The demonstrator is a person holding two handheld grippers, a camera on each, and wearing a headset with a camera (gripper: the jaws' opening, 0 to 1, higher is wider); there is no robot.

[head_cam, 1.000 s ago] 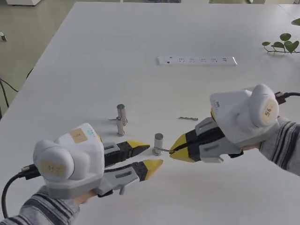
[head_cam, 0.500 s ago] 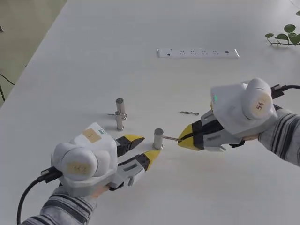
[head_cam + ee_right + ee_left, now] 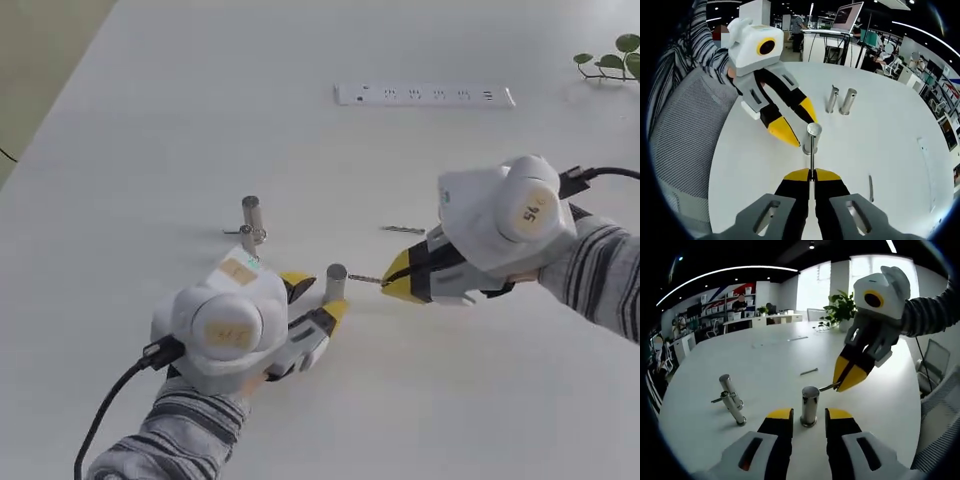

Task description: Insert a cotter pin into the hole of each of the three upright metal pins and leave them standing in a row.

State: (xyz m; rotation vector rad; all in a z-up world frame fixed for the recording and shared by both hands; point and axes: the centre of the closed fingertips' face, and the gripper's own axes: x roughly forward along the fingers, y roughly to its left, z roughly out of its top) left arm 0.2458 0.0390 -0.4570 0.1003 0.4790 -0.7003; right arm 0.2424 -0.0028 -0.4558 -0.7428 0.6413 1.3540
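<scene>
Steel is at the centre of things: a short upright steel pin (image 3: pixel 336 282) is standing on the white table (image 3: pixel 200 120) between the yellow-tipped jaws of the left gripper (image 3: pixel 318 296). Those jaws are sitting apart, one on either side of its base, without visibly pinching it. A second ago they were hanging back beside the pin; now they are bracketing it (the whole view has swung too, so only the jaws' place against the pin counts).

The right gripper (image 3: pixel 393 280) is clamping a thin wire cotter pin (image 3: pixel 364 279) by its tail, keeping much the same line as half a second ago. In the right gripper view the wire is pointing straight at the pin's upper part. Whether its tip is entering the hole I cannot tell.

My reading is that the left gripper is getting set to steady the pin, so the push will not topple it.

Two other steel pins (image 3: pixel 250 225) are standing close together well to the left, with a wire sticking out beside them. A spare cotter pin (image 3: pixel 403 230) is lying on the table just behind the right gripper, so probably one insertion is still waiting after this one.
</scene>
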